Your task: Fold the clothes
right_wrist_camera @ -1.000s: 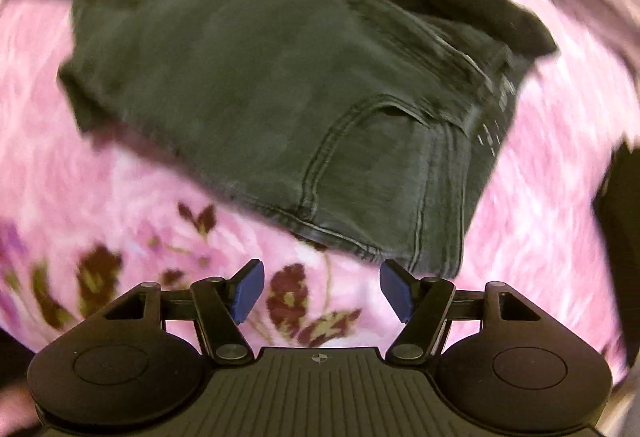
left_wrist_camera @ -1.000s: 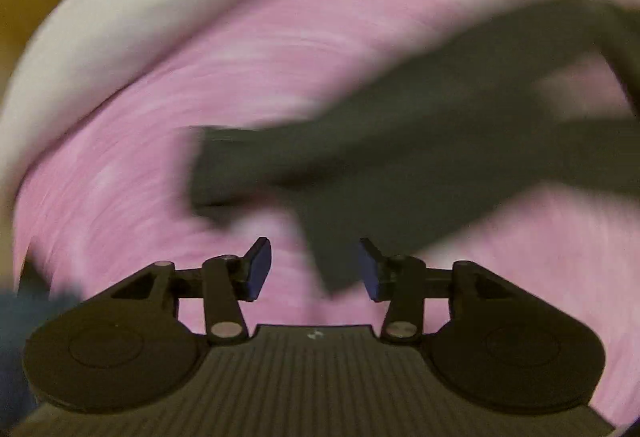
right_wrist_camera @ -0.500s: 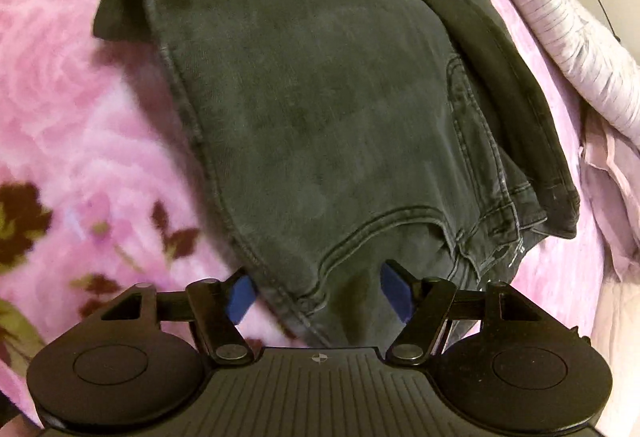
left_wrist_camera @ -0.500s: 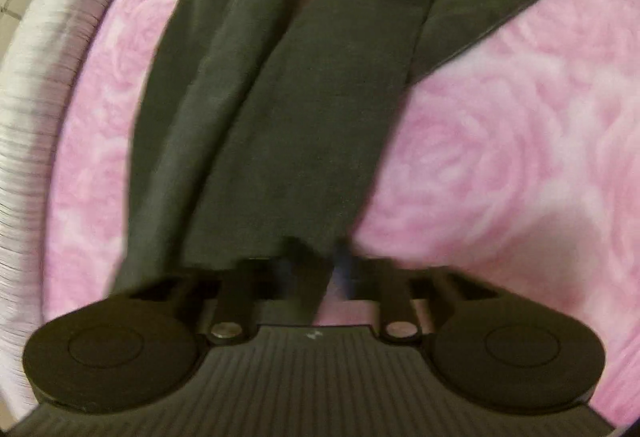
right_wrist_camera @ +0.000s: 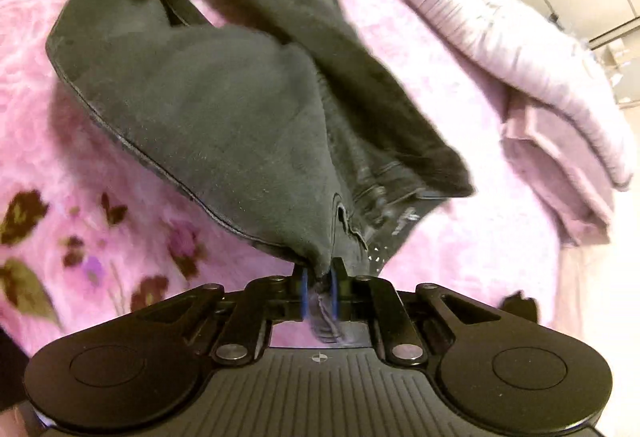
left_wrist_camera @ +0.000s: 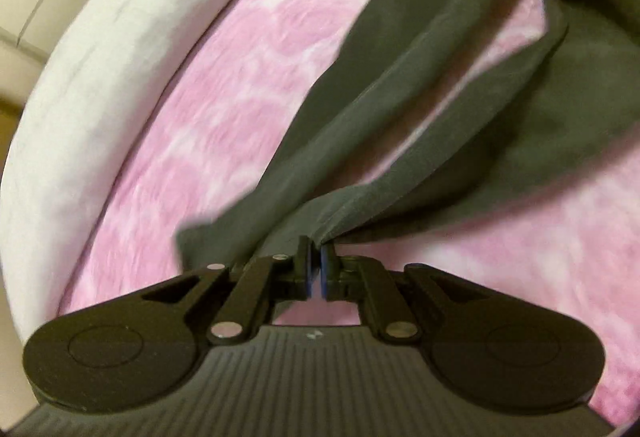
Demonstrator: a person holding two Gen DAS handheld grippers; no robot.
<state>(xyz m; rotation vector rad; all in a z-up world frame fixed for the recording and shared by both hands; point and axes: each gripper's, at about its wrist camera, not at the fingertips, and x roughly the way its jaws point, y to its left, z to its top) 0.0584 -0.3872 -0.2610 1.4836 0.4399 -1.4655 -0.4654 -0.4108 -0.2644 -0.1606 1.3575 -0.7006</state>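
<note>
A pair of dark grey jeans lies on a pink rose-patterned blanket. My right gripper is shut on the waistband end of the jeans and lifts it off the blanket, so the cloth hangs in a fold. In the left wrist view my left gripper is shut on the end of a jeans leg, which runs taut up and to the right. The other leg runs beside it.
A white quilted bed edge curves along the left in the left wrist view. In the right wrist view a folded pale lilac cloth and a striped white bed edge lie at the right. Dark flower prints mark the blanket at the left.
Both grippers were open a second ago and have closed on the jeans. The left took a leg end, the right the waistband, and both ends have come up off the blanket.
</note>
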